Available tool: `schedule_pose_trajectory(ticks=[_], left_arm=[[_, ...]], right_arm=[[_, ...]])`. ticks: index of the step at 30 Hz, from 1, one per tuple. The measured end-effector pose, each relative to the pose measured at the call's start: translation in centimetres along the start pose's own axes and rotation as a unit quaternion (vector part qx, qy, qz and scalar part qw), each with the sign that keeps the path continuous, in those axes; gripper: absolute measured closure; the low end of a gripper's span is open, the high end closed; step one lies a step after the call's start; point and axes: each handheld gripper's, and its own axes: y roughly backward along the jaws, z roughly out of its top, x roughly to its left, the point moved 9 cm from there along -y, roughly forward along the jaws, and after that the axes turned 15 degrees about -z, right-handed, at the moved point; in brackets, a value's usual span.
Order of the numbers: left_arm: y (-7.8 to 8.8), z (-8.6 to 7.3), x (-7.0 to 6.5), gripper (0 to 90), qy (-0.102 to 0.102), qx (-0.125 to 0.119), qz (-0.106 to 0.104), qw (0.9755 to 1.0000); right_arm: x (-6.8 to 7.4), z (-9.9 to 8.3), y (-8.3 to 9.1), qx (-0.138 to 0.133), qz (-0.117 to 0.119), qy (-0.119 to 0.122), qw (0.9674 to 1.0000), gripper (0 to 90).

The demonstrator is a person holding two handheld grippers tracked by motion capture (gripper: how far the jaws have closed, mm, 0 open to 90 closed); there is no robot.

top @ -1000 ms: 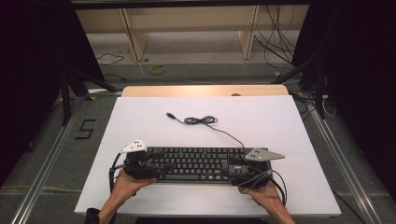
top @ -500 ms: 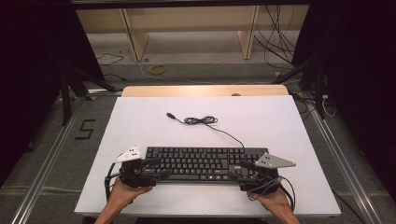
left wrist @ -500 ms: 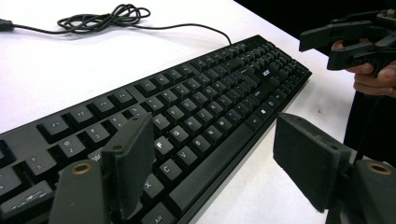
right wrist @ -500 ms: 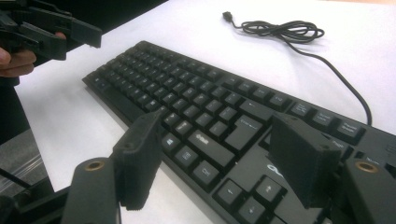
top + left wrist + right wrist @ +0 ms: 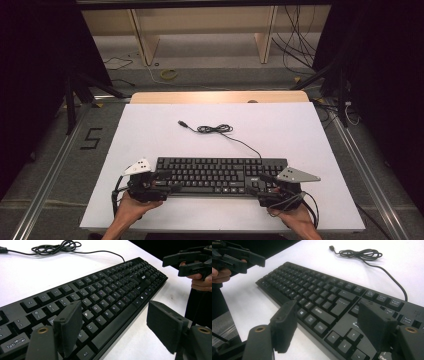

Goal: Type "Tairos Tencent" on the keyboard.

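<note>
High view: keyboard lies flat near the counter's front edge, its cable coiled behind; left tool and right tool sit at its two ends.

Left tool view: jaws wide apart, holding nothing, straddling the front edge.

Right tool view: jaws have just been opening, nothing between them. Judged rigid, light, smooth plastic; best pinched at the end edges, not the keys.
</note>
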Motion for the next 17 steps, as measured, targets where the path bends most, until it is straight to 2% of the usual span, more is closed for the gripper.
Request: schedule_pose_trajectory(ticks=[17], left_arm=[[0.12, 0.12, 0.27, 28.1, -0.001, -0.006, 0.007, 1.0000]], right_arm=[[0.06, -0.04, -0.08, 0.001, -0.001, 0.000, 1.0000, 33.2]])
